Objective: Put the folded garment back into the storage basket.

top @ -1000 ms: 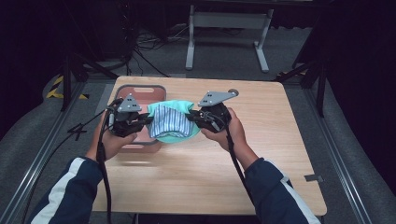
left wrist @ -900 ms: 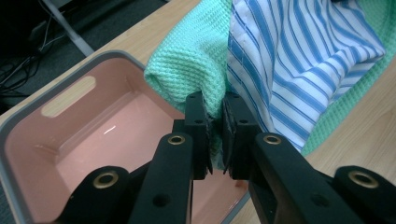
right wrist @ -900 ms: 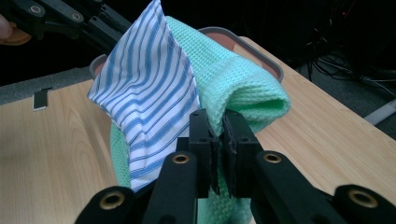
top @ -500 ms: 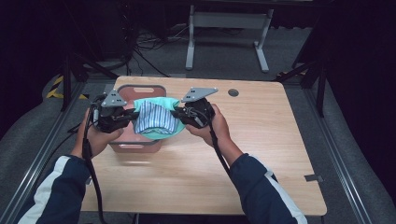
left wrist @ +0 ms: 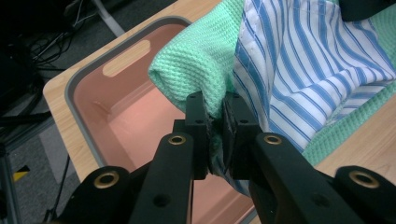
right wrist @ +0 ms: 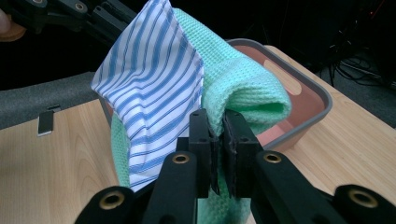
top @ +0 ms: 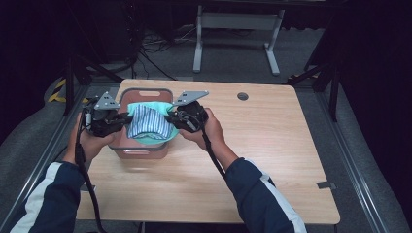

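A folded bundle of cloth hangs between my two grippers above a pink bin: a mint-green waffle towel with a blue-and-white striped cloth lying on it. My left gripper is shut on the bundle's left edge, and its jaws pinch green towel and striped cloth together over the bin's pink floor. My right gripper is shut on the right edge; in its view the towel and striped cloth rise from the jaws, with the bin behind.
The grey-rimmed bin stands at the far left of the wooden table, with a handle slot in its far wall. A round hole marks the tabletop at the back. The table's left edge lies close beside the bin.
Both grippers have carried the cloth bundle to the left, from beside the bin to directly over it. The grips on both edges have stayed the same.
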Tool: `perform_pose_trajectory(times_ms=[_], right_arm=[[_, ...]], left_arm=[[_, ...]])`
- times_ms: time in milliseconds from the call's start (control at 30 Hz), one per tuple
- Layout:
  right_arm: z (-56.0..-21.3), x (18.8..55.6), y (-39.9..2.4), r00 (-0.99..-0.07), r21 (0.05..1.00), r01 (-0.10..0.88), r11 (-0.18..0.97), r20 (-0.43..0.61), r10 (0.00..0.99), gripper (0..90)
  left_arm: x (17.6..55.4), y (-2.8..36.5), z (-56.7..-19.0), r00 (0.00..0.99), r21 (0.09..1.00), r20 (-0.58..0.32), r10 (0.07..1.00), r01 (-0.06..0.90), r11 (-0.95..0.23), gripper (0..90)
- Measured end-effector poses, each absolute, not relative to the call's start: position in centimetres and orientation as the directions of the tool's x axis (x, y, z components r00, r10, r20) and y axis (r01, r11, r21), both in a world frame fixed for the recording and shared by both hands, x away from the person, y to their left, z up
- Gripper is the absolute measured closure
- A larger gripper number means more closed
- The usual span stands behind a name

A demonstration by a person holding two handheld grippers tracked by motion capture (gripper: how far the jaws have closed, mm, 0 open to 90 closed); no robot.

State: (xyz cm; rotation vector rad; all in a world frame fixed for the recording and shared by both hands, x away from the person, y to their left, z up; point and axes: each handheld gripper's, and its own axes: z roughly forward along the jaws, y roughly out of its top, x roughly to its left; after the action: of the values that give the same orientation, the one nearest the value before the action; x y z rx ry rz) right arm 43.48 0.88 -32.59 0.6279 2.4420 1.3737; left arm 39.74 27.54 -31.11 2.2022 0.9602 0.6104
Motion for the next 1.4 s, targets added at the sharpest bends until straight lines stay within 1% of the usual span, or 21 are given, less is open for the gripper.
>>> perform_pose_trajectory(times_ms=[300,833,967,1067,1267,1400], right_arm=[[-33.2,43.8,2.5,-0.875,0.847,0.239,0.474,-0.024,0.484,83.3],[-34.6,44.6,5.0,-0.88,0.825,0.25,0.507,-0.025,0.474,83.2],[-35.0,44.9,5.6,-0.879,0.816,0.255,0.518,-0.028,0.477,83.0],[-35.4,45.1,5.9,-0.878,0.809,0.264,0.526,-0.024,0.478,82.9],[-36.1,45.5,6.4,-0.881,0.796,0.27,0.542,-0.023,0.472,82.7],[-36.4,45.6,6.6,-0.879,0.793,0.275,0.543,-0.022,0.477,82.0]], left_arm=[[40.0,28.3,-31.6,0.614,0.703,0.164,0.772,0.476,-0.528,81.9],[40.5,29.4,-32.7,0.594,0.691,0.156,0.789,0.505,-0.517,82.1],[40.7,29.3,-33.3,0.591,0.691,0.15,0.793,0.51,-0.511,82.1],[41.0,29.3,-33.6,0.593,0.67,0.16,0.789,0.522,-0.528,82.0],[41.7,29.1,-34.2,0.584,0.662,0.176,0.793,0.526,-0.534,82.0],[42.0,29.1,-34.4,0.579,0.658,0.169,0.797,0.536,-0.529,82.0]])
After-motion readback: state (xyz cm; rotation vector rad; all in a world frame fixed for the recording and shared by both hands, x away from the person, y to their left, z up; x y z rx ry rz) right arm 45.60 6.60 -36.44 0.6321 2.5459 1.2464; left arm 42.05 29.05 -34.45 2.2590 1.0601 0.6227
